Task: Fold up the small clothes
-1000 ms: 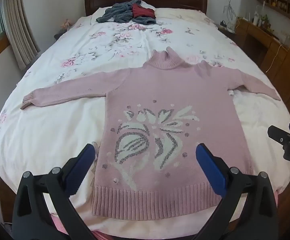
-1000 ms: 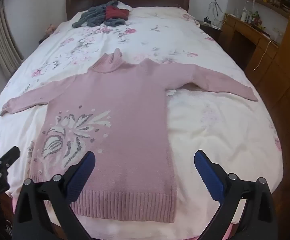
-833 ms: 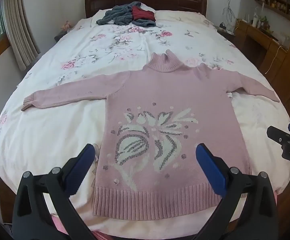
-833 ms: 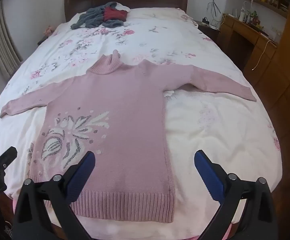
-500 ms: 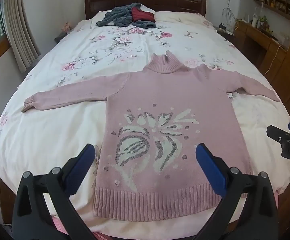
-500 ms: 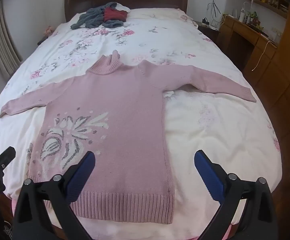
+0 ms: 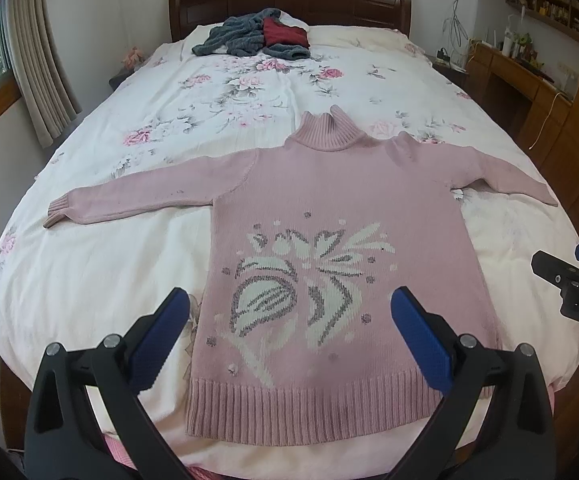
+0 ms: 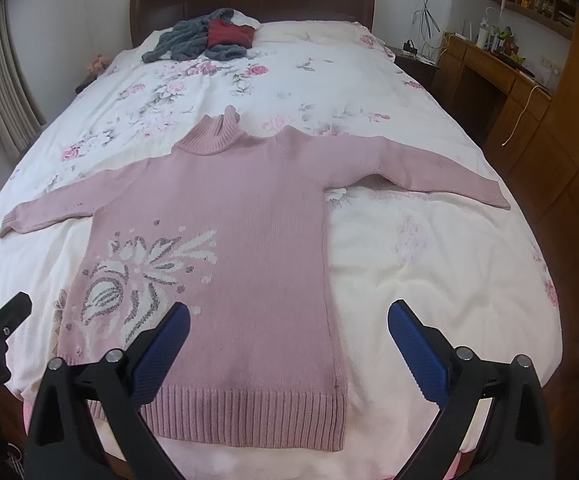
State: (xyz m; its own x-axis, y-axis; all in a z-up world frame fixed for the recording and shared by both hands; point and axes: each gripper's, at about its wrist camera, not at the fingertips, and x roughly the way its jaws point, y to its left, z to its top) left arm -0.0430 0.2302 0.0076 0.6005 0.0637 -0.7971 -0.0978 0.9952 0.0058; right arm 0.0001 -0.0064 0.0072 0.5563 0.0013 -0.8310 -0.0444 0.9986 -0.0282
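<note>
Over the last second little changes: the pink sweater (image 7: 341,264) stays spread flat at the foot of the bed (image 7: 89,272) (sleeves out), and the left gripper (image 7: 289,316) and right gripper (image 8: 289,332) still hover wide open, nothing folded yet.

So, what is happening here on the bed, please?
A person holds a two-finger gripper in each hand above the near edge of a bed. A pink sweater lies flat and face up on it, sleeves spread to both sides, not yet folded. The left gripper and the right gripper are both open and hold nothing. A pile of grey and red clothes lies by the headboard.
</note>
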